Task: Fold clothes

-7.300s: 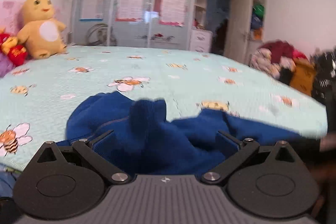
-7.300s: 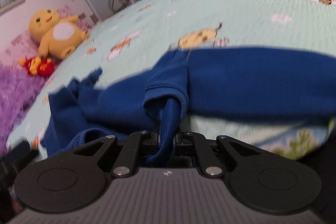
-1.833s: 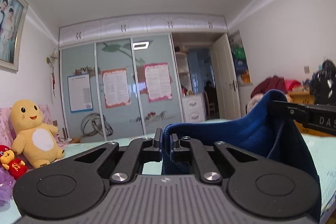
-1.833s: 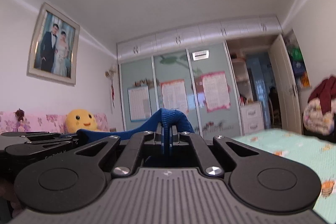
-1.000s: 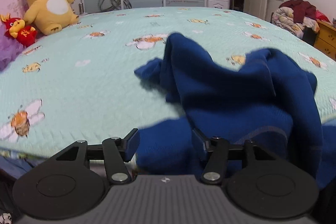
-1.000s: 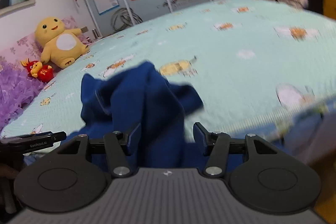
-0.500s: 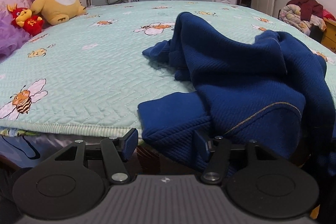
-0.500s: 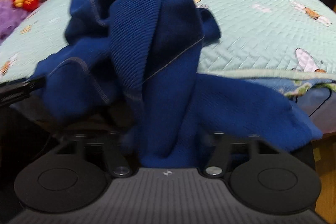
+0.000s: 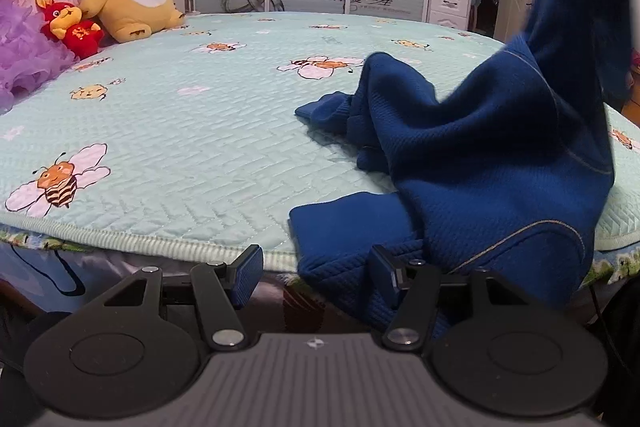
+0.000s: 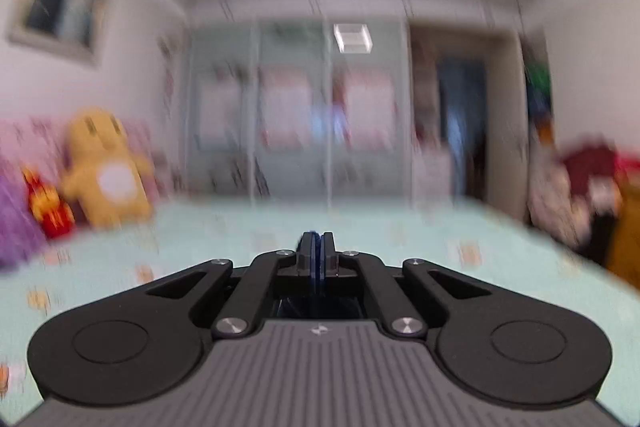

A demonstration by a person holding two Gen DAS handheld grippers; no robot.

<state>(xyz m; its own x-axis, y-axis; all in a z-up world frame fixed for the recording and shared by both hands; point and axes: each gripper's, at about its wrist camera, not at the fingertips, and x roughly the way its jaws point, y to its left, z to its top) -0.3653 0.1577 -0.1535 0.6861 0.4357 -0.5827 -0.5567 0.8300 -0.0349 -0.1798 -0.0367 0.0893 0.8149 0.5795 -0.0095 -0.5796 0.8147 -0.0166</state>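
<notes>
Our left gripper (image 9: 316, 273) hangs open at the bed's near edge, its fingers (image 9: 248, 269) apart and clasping nothing. The blue sweater (image 9: 476, 163) lies bunched on the right side of the bed (image 9: 180, 131), its hem spilling over the edge just beside our left gripper, one part lifted up toward the upper right. Our right gripper (image 10: 318, 253) is clenched on a thin blue strip of sweater (image 10: 319, 259), though that view is blurred.

The left gripper (image 9: 316, 267) hangs at the bed's (image 9: 180, 131) near edge, jaws wide apart. A blue sweater (image 9: 480, 155) lies crumpled there, one part lifted up at right, its hem overhanging.
</notes>
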